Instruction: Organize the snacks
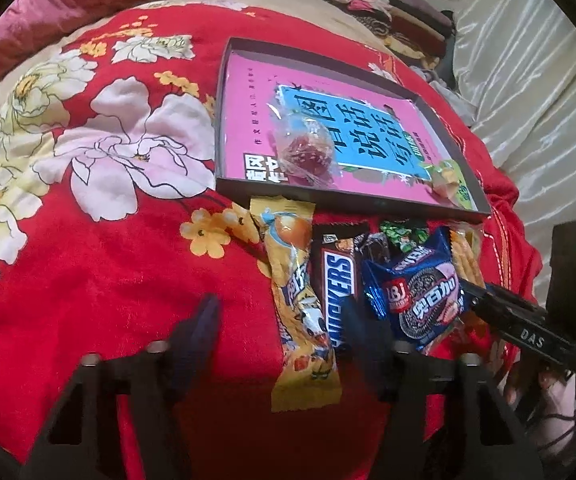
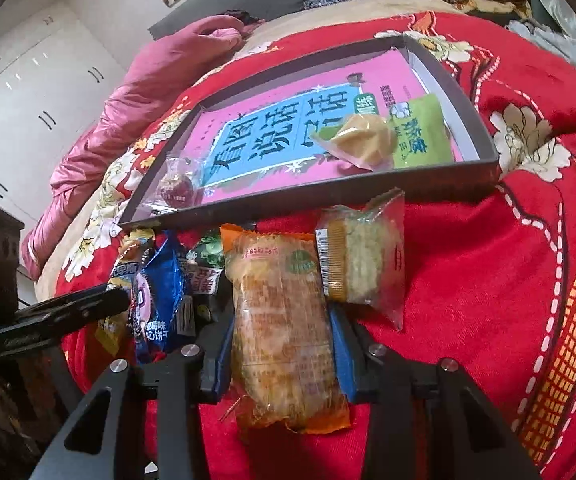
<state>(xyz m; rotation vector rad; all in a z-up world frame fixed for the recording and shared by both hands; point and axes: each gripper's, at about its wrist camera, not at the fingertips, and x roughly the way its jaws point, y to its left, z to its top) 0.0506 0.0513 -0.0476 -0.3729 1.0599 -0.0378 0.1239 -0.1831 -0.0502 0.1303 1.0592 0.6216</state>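
Orange-wrapped cake (image 2: 283, 340) lengthwise toward tray (image 2: 484, 128), clamped by right fingers (image 2: 223, 354); left fingers (image 1: 203, 320) apart, astride yellow bar (image 1: 300, 312).

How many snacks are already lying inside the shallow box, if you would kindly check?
3. A clear-wrapped red candy sits at the box's near left corner; a yellow wrapped sweet and a green packet lie together at its right end. Nothing appears hidden.

Left claw (image 1: 283, 316) agape, right claw (image 2: 283, 320) clamped
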